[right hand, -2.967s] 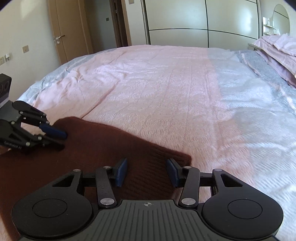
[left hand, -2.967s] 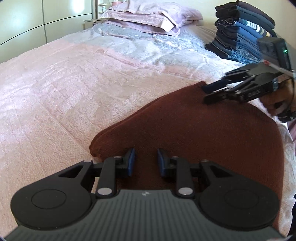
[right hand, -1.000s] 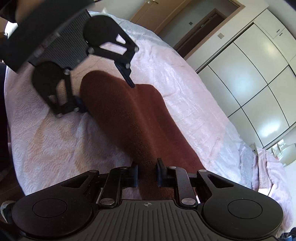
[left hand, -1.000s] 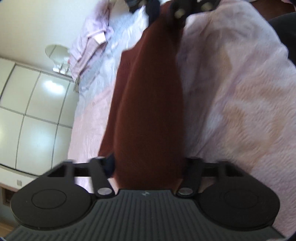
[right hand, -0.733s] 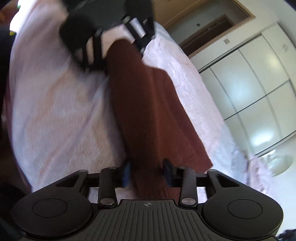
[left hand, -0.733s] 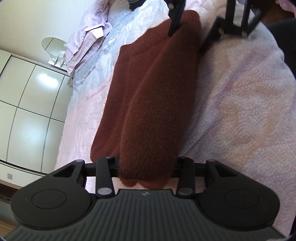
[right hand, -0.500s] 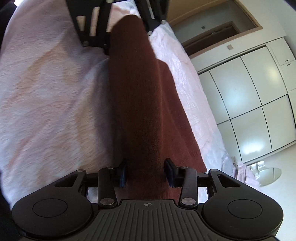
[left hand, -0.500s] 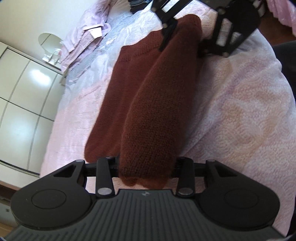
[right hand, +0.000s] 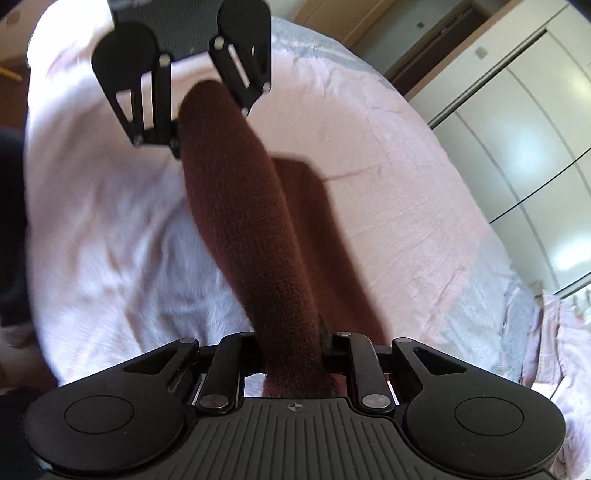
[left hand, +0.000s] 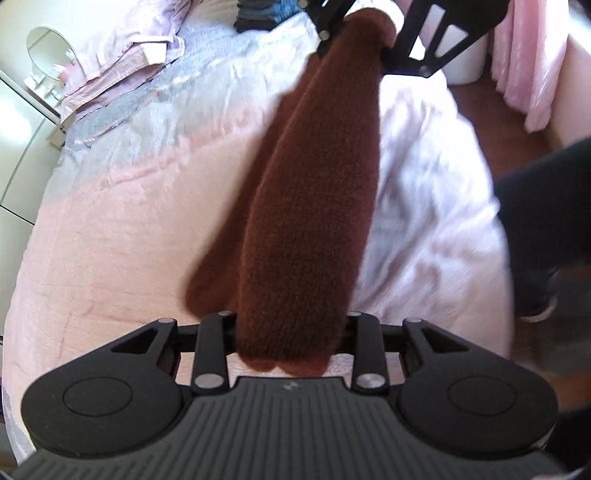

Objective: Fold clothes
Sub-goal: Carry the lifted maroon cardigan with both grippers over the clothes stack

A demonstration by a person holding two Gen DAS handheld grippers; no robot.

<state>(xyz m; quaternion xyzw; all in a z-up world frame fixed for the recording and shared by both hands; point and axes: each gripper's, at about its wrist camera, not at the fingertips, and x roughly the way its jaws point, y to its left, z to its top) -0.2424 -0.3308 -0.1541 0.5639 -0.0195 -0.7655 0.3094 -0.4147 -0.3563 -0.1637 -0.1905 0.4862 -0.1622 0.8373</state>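
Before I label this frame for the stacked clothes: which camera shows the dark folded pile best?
Left wrist: the dark folded pile sits at the top edge, past the brown sweater. The right wrist view doesn't show it.

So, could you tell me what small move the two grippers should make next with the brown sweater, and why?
Probably lower both together toward the bedspread. The left gripper and right gripper each clamp an end of the brown knit sweater, which hangs doubled between them above the bed.

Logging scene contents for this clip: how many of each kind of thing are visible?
Brown knit garment: 1
Grippers: 2, left gripper, right gripper
Pillow pile: 1
Stack of dark folded clothes: 1
Round mirror: 1
Total: 6
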